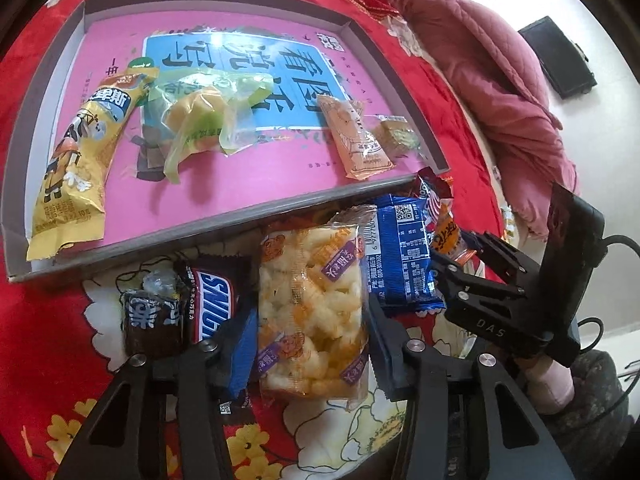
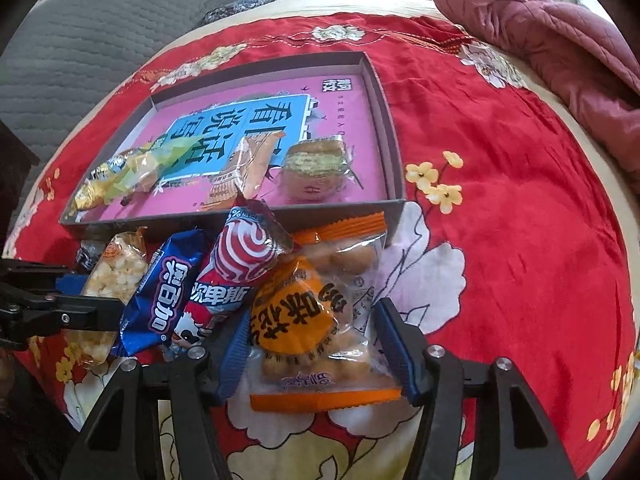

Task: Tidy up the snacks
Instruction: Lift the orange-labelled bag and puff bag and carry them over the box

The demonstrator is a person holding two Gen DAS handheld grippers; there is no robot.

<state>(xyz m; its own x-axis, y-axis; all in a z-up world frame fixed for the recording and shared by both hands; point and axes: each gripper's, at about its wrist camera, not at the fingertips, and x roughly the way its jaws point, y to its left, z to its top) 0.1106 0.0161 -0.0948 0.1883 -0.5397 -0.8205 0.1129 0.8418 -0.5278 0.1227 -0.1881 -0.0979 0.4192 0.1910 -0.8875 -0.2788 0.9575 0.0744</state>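
Snacks piled on the red bedspread (image 2: pixel 500 200) just in front of the pink-lined tray (image 1: pixel 224 222).
Your left tool (image 1: pixel 312 344) straddles the clear puffed-snack packet (image 1: pixel 312 312), fingers beside its edges; grip unclear. Your right tool (image 2: pixel 308 344) brackets the orange biscuit bag (image 2: pixel 320 340), pads at its sides; can't tell if clamped. Four snacks already lie in the tray.

Both pictures are bright with soft daylight. The shiny tray (image 1: pixel 224 216) floor and snack wrappers carry white glare. Fisheye edges bend strongly, corners are black, and shadows stay faint.
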